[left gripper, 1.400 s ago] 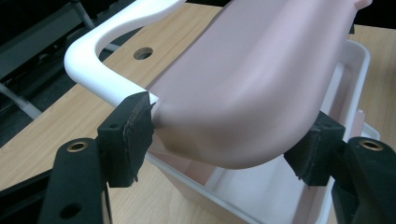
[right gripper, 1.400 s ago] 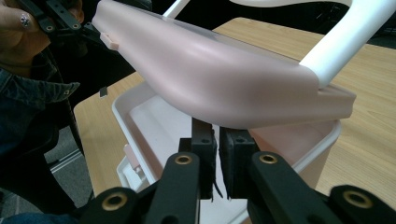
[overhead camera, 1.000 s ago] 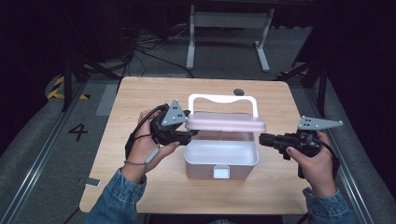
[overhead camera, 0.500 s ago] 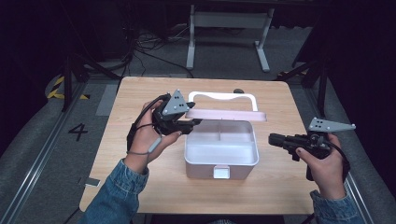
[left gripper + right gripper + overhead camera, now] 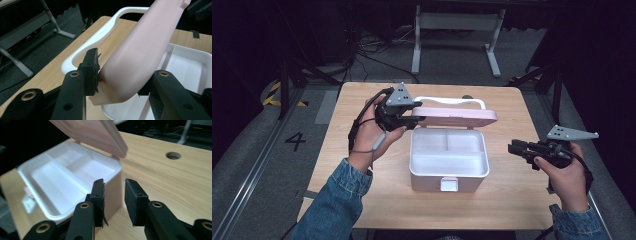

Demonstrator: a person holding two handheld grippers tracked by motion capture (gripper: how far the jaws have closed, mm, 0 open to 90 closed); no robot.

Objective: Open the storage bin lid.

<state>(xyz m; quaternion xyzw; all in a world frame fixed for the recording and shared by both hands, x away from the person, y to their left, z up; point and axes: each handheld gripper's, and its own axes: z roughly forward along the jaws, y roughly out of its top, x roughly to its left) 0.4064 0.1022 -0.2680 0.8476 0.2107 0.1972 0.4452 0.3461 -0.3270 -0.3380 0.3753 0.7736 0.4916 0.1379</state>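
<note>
The left gripper (image 5: 414, 119) clamps the left end of the pink lid (image 5: 457, 116), its jaws just closing on it. The lid hangs half raised over the box's (image 5: 449, 167) rear edge, long axis across the tabletop (image 5: 507, 200). The right gripper (image 5: 513, 148), released, waits right of the box.

surface: light wooden bench (image 5: 362, 165), rounded corners | on it: white box (image 5: 447, 172), two compartments, at bench middle, front latch facing the person | feature: round hole (image 5: 173, 155) in benchtop near far edge | under: grey floor (image 5: 257, 165), marked 4
</note>
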